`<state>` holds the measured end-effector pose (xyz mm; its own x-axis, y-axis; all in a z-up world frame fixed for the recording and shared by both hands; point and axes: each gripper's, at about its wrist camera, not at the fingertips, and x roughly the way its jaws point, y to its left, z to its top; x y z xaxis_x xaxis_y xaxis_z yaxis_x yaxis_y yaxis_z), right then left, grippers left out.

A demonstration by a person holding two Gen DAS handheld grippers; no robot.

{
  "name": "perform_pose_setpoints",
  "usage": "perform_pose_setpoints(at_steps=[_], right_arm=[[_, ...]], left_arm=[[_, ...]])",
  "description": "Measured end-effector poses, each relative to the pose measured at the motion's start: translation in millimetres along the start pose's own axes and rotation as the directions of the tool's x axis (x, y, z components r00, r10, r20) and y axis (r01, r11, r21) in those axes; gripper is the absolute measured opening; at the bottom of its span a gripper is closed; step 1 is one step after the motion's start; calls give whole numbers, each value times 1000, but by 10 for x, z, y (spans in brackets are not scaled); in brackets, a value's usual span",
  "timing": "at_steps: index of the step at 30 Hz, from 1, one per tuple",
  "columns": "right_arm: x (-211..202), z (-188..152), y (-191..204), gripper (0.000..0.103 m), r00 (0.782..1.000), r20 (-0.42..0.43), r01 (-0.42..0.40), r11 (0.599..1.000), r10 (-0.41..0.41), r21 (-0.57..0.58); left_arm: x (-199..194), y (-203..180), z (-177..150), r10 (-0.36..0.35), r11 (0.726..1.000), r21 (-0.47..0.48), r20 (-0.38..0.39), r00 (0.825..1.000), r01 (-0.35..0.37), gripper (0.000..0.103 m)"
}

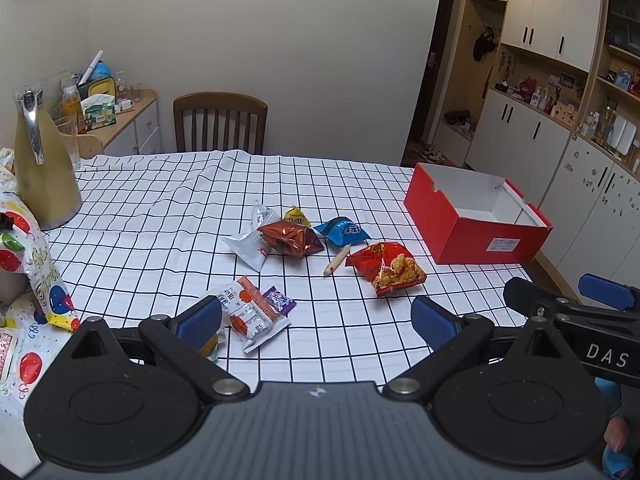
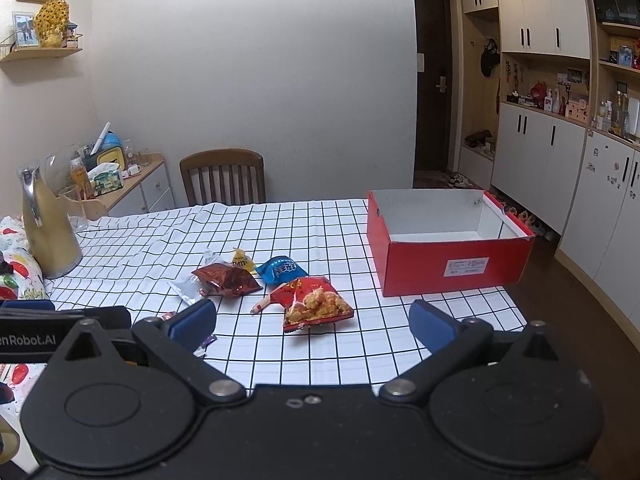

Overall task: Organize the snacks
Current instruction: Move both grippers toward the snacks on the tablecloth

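Snack packets lie scattered mid-table on the checked cloth: a red bag with fried pieces (image 1: pixel 387 267) (image 2: pixel 316 304), a blue packet (image 1: pixel 342 231) (image 2: pixel 281 269), a dark red foil bag (image 1: pixel 291 237) (image 2: pixel 226 279), a yellow packet (image 1: pixel 296 216) (image 2: pixel 242 260), a silver packet (image 1: pixel 252 245), a sausage stick (image 1: pixel 338 261), a white-orange packet (image 1: pixel 250 314) and a small purple one (image 1: pixel 279 300). An empty red box (image 1: pixel 476 228) (image 2: pixel 448 266) stands at the table's right. My left gripper (image 1: pixel 316 322) hovers open near the white-orange packet. My right gripper (image 2: pixel 312 326) hangs open just before the red bag.
A tall thermos jug (image 1: pixel 40 164) (image 2: pixel 46 232) stands at the table's left, beside a balloon-print bag (image 1: pixel 28 264). A wooden chair (image 1: pixel 220 122) is at the far side. White cabinets (image 2: pixel 560 152) line the right wall; a cluttered side cabinet (image 1: pixel 120 116) stands far left.
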<state>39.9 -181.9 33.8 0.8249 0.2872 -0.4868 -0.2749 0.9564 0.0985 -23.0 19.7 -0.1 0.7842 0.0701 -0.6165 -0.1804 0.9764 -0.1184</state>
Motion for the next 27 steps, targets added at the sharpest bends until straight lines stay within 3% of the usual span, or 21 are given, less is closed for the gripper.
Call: perform_pose_setpoints(at_steps=[27], right_arm=[[2,25,97,103,1000,1,-28,999,28,-28]], left_arm=[[-66,125,-40,38,999,-31,1,999,-38,101]])
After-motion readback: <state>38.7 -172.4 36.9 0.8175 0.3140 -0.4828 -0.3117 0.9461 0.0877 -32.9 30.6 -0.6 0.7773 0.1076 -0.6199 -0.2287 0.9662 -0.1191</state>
